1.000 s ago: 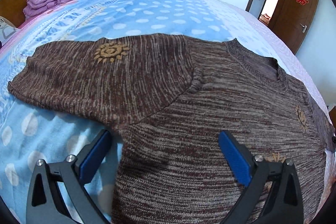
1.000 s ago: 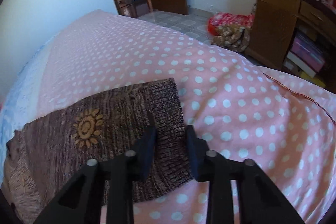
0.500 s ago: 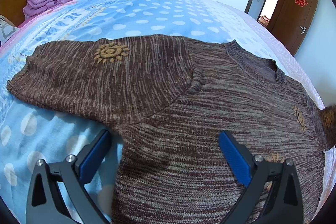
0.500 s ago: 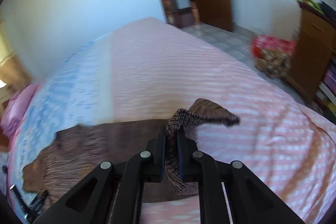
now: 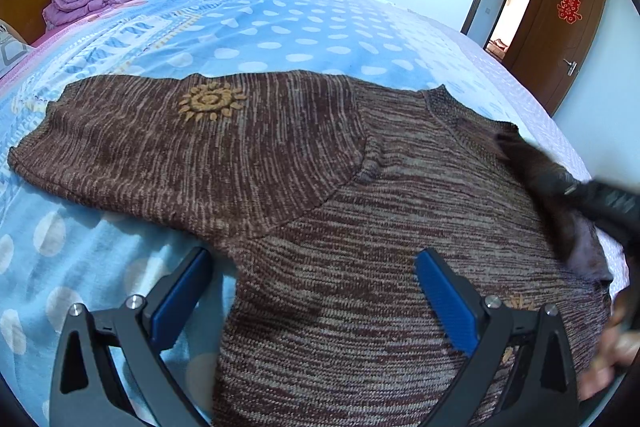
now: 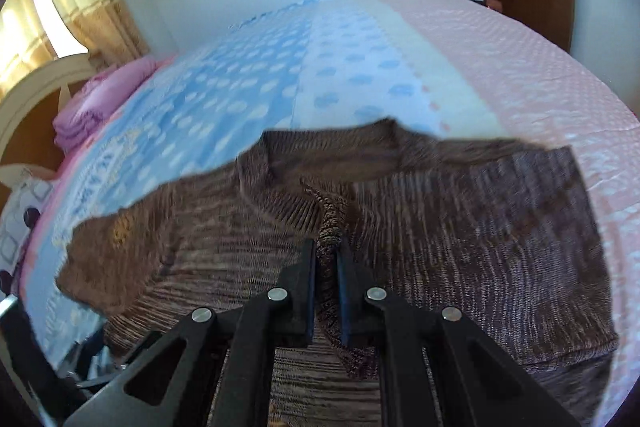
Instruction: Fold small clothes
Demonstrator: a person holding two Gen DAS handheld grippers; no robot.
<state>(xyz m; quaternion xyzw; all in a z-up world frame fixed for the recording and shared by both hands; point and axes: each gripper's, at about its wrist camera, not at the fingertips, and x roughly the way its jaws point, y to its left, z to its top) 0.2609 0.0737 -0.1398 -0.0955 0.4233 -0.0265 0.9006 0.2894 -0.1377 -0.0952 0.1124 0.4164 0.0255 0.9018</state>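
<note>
- Right wrist view: the right gripper (image 6: 325,255) has its jaws nearly together, pinching a bunched bit of the brown knit sweater (image 6: 460,259). I judge it to be the cuff of the right sleeve (image 6: 532,227), lifted and held over the chest just below the neckline (image 6: 332,155).
- Outward from that pinch, the sleeve's fabric runs off to the right and lies doubled over the body, so the first fold looks under way but not laid flat.
- Left wrist view: the left gripper (image 5: 312,291) hangs with its blue pads wide apart and nothing between them, straddling the side seam under the left armpit; whether the pads touch the knit I cannot tell.
- Beyond it, the left sleeve (image 5: 172,143), marked by a yellow sun motif (image 5: 211,103), lies spread flat and unfolded on the blue polka-dot bedspread (image 5: 280,31).
- Progress, as I judge it: early. Left to do are setting the right sleeve down, folding the left sleeve in, then doubling the body.
- Orientation: the sweater lies flat on the bed, neckline pointing away from the grippers, hem towards them. The body's long axis runs near to far; the left sleeve stretches crosswise to the left.
</note>
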